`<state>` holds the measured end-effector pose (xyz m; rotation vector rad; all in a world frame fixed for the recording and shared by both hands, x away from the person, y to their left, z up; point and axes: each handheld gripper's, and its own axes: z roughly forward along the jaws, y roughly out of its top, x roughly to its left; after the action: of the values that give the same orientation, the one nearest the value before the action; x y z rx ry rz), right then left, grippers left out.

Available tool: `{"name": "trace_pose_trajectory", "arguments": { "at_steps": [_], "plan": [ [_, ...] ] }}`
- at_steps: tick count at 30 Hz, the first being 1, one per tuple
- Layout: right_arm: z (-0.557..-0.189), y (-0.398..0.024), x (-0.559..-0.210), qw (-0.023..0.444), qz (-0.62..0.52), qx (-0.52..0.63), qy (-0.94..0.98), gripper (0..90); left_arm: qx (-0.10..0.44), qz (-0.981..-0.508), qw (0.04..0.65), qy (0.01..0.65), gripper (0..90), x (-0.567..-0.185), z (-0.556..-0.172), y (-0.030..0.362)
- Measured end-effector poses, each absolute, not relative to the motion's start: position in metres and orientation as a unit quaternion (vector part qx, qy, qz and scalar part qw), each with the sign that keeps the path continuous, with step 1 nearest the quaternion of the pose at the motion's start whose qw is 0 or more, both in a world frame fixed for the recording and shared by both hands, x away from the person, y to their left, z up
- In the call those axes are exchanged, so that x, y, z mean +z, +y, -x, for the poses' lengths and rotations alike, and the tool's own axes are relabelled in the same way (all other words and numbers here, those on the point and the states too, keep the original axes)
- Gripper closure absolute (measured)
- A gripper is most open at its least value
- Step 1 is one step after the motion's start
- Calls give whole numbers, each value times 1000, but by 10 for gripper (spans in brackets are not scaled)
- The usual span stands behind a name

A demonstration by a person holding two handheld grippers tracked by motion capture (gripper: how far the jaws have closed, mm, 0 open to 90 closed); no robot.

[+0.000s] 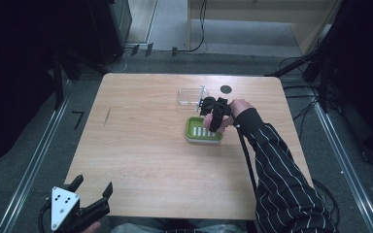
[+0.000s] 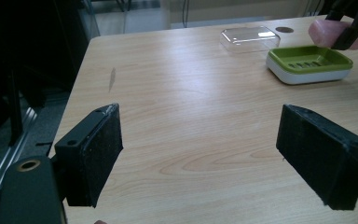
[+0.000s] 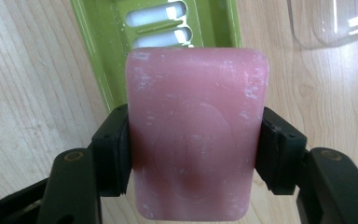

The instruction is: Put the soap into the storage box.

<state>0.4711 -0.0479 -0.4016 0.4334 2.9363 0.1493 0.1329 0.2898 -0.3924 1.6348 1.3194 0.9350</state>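
A pink bar of soap (image 3: 196,130) sits clamped between the pads of my right gripper (image 3: 193,156), which is shut on its two long sides. It hangs just over the green soap dish (image 3: 102,56) with slotted white insert. From above, the right gripper (image 1: 213,118) hovers at the dish's (image 1: 194,132) right end. In the left gripper view the soap (image 2: 328,31) is above the dish (image 2: 307,63), not touching it. My left gripper (image 1: 94,183) rests at the table's near left corner, open, with nothing between its jaws (image 2: 200,140).
A clear plastic lid (image 1: 192,96) lies on the wooden table (image 1: 141,145) just behind the dish, also seen as the lid (image 3: 331,23) at top right. A small dark round mark (image 1: 226,89) sits near the far edge. Cables and dark stands surround the table.
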Motion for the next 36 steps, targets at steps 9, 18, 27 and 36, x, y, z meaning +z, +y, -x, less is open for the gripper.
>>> {"name": "trace_pose_trajectory", "arguments": {
  "at_steps": [9,18,27,36],
  "plan": [
    [-475,-37,-407,83,-128,48,987,387,378,-641,404,532,147,-392,-125,294],
    [-479,-32,-420,74,-117,39,990,387,380,-639,402,535,148,-392,-123,295],
    [-483,-28,-433,72,-107,29,991,387,380,-638,402,536,147,-392,-122,295],
    [-484,-23,-443,76,-98,20,992,387,381,-638,401,536,147,-392,-122,295]
  ]
}}
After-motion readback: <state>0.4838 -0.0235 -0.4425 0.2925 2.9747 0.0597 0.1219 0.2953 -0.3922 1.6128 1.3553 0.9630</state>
